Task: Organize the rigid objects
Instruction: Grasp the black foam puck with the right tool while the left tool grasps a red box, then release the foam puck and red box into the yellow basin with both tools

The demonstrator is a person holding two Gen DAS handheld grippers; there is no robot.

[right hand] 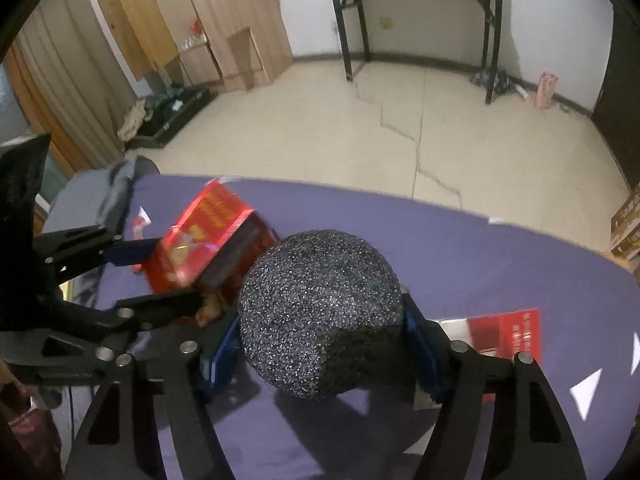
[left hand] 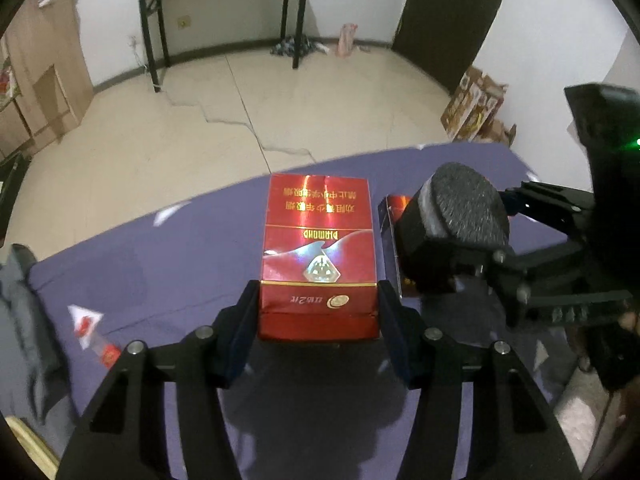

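A red cigarette pack (left hand: 320,240) stands off the purple tablecloth (left hand: 160,260), and my left gripper (left hand: 318,300) is shut on its lower end, one pad on each side. Just to its right, my right gripper (right hand: 320,332) is shut on a black, glittery round block (right hand: 320,312), blue pads against both flanks. In the left wrist view that block (left hand: 468,208) sits close beside the pack. The right wrist view has the left gripper (right hand: 172,276) and the red pack (right hand: 208,224) at the left. A second red pack (right hand: 508,332) lies flat on the cloth, partly hidden behind my right finger.
White and red paper scraps (left hand: 86,320) lie on the cloth. A grey bundle (left hand: 20,300) sits at the table's left end. Beyond the far edge are tiled floor, a black folding table (left hand: 224,12) by the wall and cardboard boxes (left hand: 476,108) at the right.
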